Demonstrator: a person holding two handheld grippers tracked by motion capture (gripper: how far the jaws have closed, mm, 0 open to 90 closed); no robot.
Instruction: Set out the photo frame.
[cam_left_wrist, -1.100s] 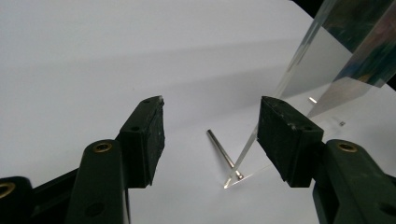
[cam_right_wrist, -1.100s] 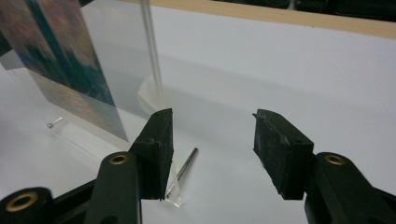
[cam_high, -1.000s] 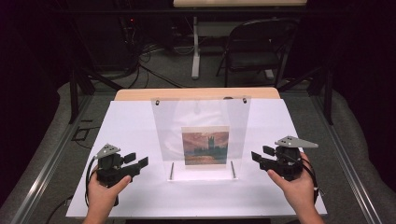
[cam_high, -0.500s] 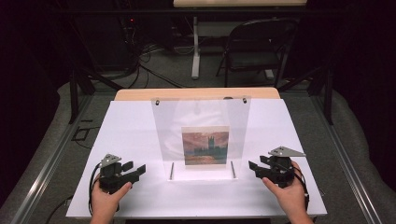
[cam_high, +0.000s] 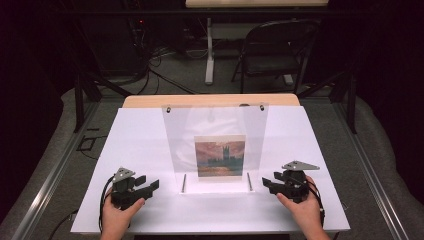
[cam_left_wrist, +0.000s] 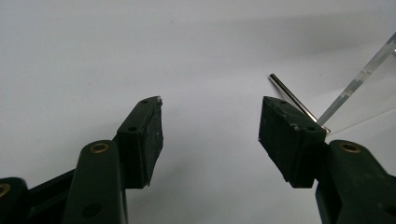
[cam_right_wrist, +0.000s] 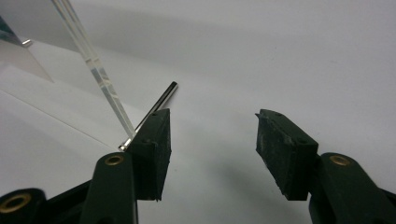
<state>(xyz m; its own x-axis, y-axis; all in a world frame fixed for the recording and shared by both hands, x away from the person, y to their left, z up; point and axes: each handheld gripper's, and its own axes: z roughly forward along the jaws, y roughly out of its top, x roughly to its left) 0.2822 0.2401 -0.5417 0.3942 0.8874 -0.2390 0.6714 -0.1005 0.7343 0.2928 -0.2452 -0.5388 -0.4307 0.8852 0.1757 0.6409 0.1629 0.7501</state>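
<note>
A clear acrylic stand (cam_high: 215, 130) leans upright in the middle of the white table (cam_high: 135, 135) and holds a small picture (cam_high: 220, 157) of a building at sunset. Two metal rods (cam_high: 184, 182) (cam_high: 248, 181) lie at its base. My left gripper (cam_high: 148, 182) sits low over the table left of the stand, open, nothing between its pads (cam_left_wrist: 210, 116); the left rod (cam_left_wrist: 292, 98) and the acrylic edge (cam_left_wrist: 359, 79) lie just beyond its right jaw. My right gripper (cam_high: 270, 181) is right of the stand, open and empty (cam_right_wrist: 212, 126), with the right rod (cam_right_wrist: 161, 100) and the acrylic edge (cam_right_wrist: 95, 70) behind its left jaw.
A wooden strip (cam_high: 150, 101) runs along the table's far edge. A folding chair (cam_high: 272, 50) and cables stand on the floor beyond. Metal rails (cam_high: 55, 175) flank the table on both sides.
Both hands have come down toward the table and slightly toward me. Both grippers stay open and empty beside the stand.
</note>
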